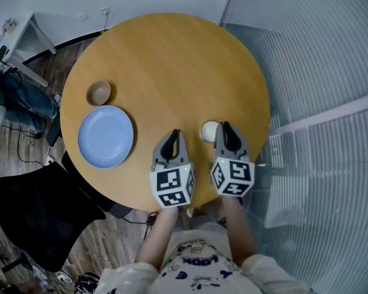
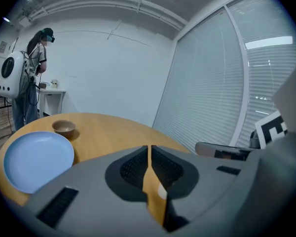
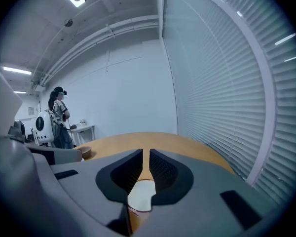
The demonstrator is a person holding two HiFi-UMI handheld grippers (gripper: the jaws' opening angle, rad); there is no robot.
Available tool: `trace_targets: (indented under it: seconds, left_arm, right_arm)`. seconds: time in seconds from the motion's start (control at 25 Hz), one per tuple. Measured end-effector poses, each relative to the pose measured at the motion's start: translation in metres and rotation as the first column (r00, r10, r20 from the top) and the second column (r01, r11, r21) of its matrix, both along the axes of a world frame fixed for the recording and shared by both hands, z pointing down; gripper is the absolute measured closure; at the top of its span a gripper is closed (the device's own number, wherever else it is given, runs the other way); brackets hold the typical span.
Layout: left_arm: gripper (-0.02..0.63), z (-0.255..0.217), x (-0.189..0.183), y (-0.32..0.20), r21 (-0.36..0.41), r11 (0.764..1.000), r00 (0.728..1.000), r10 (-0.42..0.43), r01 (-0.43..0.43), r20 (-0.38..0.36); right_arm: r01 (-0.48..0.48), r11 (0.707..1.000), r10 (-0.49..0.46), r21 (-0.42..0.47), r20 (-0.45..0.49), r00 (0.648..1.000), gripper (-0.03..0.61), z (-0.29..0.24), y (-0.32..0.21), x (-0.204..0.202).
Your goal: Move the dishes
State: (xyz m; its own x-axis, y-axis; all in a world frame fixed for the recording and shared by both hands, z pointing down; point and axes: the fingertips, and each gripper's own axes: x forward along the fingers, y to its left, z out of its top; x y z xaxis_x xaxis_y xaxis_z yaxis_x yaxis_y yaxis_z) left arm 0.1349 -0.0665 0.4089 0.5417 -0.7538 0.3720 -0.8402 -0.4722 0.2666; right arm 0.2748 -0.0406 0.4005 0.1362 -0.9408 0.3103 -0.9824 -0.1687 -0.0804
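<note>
On the round wooden table [image 1: 172, 60] a blue plate [image 1: 105, 136] [image 2: 37, 159] lies at the left, and a small brown bowl [image 1: 99, 92] [image 2: 64, 128] stands just beyond it. A small white cup [image 1: 208, 131] [image 3: 140, 196] stands near the table's front edge. My right gripper [image 1: 226, 127] [image 3: 148, 154] hovers right beside and partly over the cup. Its jaws are shut to a thin slit that shows only table. I cannot tell if it touches the cup. My left gripper [image 1: 175, 133] [image 2: 149, 149] is a little left of the cup, shut and empty.
A black chair [image 1: 40, 207] stands at the table's front left, and a white desk [image 1: 24, 35] is by the far wall. Slatted blinds [image 1: 319, 72] run along the right side. A person [image 2: 34, 73] stands far off by the desk.
</note>
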Motion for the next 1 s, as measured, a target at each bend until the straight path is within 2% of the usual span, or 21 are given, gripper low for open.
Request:
trace_targets:
  seconds: [0.24,0.36,0.56,0.76,1.0]
  left_arm:
    - [0.591,0.015,0.036,0.033,-0.045,0.999,1.000,-0.016,0.017,0.010]
    - [0.591,0.021,0.045,0.047,-0.058,0.998,0.999,-0.027,0.029,0.028]
    - [0.591,0.034,0.051,0.062,-0.070,0.996,0.996,-0.059,0.064,0.063]
    - [0.591,0.059,0.047,0.065,-0.098,0.990,0.991,-0.097,0.106,0.087]
    - [0.591,0.078,0.043,0.077,-0.125,0.984,0.988,-0.117,0.129,0.102]
  right_arm:
    - [0.105,0.994,-0.104,-0.022,0.031,0.994,0.547,0.025,0.029,0.029]
    - [0.183,0.982,-0.180,-0.046,0.052,0.982,0.461,0.035,0.039,0.030]
    - [0.303,0.947,-0.301,-0.104,0.043,0.953,0.442,0.067,0.048,0.028]
    - [0.415,0.907,-0.411,-0.075,0.066,0.909,0.442,0.097,0.038,0.022]
    - [0.504,0.861,-0.501,-0.067,0.062,0.863,0.443,0.116,0.037,0.017]
